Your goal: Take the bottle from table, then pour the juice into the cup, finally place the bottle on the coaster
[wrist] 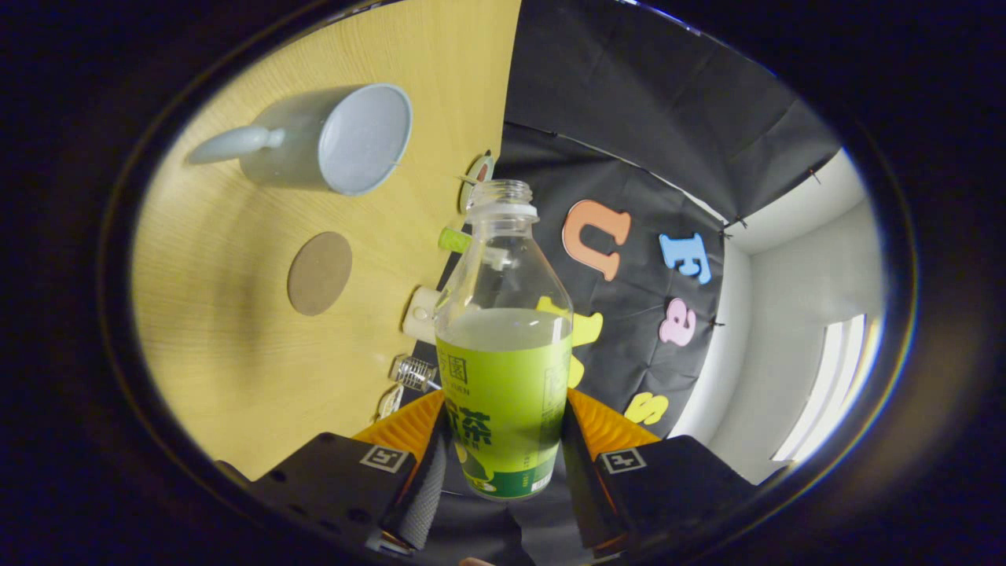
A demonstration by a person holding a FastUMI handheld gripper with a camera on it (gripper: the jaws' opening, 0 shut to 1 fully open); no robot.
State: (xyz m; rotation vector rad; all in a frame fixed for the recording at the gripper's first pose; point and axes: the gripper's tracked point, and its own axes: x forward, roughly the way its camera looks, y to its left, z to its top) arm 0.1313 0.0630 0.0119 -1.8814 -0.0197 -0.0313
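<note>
Gripping tool [503, 464], uncapped half-full bottle [503, 346]

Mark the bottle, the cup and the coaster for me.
bottle [503, 393]: gripper view, on its label, between the tool's fingers.
cup [365, 140]: gripper view, on its inside wall.
coaster [319, 273]: gripper view, on its middle.

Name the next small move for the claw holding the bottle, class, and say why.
Probably carry the bottle toward the cup until its mouth is over the opening. The claw grips it on both sides, the cap is off, juice remains inside, and the cup looks empty, with the neck off to one side of it.
</note>
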